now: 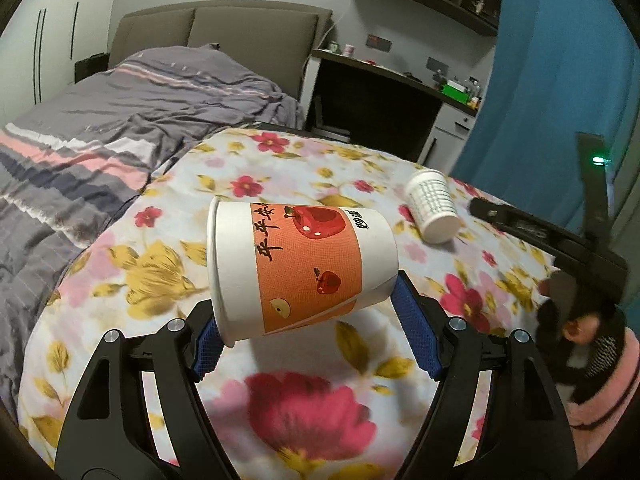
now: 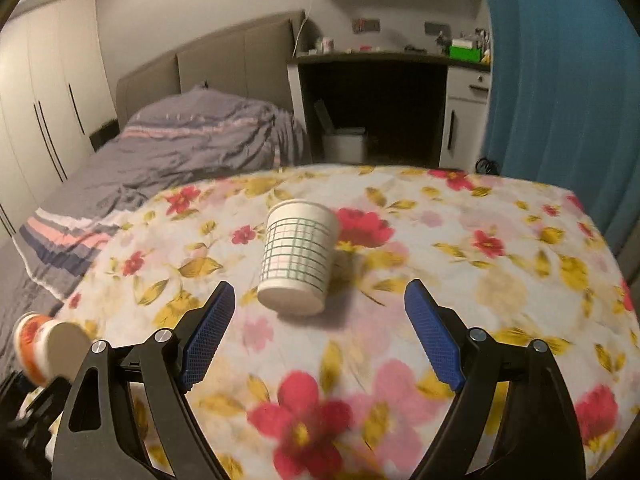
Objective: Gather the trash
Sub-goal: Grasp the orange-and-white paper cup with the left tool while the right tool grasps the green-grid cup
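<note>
The left gripper (image 1: 308,328) grasps the orange apple cup (image 1: 300,268), lifted sideways. The right gripper (image 2: 320,332) hangs released near the grid-patterned cup (image 2: 298,256), uncollected on the table (image 2: 500,264).

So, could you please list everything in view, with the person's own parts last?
Orange-band cup: one, white with orange apple band, sideways between the left claw's pads.
Grid cup: one, white with green grid, on its side on the floral cloth.
Floral cloth: one, white, red and yellow, over the table.
Bed: one, grey striped bedding, behind.
Desk: one, dark top, against the wall.
Curtain: one, blue, right.
Left claw: one, black, blue pads, holding the orange-band cup.
Right claw: one, open, near the grid cup.
</note>
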{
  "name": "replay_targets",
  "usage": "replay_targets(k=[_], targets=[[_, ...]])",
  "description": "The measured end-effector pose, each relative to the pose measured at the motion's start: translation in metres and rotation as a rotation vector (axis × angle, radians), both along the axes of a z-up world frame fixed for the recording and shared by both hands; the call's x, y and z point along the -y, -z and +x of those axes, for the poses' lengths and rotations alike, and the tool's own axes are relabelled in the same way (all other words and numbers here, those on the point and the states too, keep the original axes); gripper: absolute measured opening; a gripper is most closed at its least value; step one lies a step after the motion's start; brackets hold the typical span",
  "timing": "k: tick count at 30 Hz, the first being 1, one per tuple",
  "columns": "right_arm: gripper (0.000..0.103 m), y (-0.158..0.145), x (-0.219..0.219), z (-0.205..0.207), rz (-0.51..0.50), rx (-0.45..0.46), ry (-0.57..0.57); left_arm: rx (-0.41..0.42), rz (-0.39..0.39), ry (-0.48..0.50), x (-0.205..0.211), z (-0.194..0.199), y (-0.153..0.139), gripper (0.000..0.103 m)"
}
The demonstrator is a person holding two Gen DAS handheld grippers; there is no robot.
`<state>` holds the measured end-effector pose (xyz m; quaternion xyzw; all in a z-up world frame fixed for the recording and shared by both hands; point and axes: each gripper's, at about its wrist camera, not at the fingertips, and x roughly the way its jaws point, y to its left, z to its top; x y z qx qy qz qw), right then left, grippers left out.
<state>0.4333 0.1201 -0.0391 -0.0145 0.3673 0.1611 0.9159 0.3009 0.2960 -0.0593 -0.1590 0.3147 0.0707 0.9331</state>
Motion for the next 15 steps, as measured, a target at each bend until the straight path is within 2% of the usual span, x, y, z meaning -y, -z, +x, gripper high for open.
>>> replay_targets(k=[6,10,13,14,15], targets=[[0.08,0.023,-0.013,0.037,0.033,-0.108,0.018,-0.01,-0.022,-0.016,-0.014,0.003,0.008,0.074],[0.074,0.03,-0.018,0.044,0.042,-0.137,0.015,-0.009,-0.026,-0.014,-0.015,0.005,0.009,0.074],[0.062,0.034,-0.022,0.046,0.027,-0.155,0.008,-0.012,-0.025,-0.006,-0.015,0.006,0.012,0.074],[0.053,0.036,-0.023,0.046,0.025,-0.162,0.005,-0.014,-0.023,-0.005,-0.014,0.007,0.012,0.074],[0.053,0.037,-0.024,0.045,0.019,-0.162,0.004,-0.014,-0.02,-0.003,-0.014,0.007,0.012,0.074]])
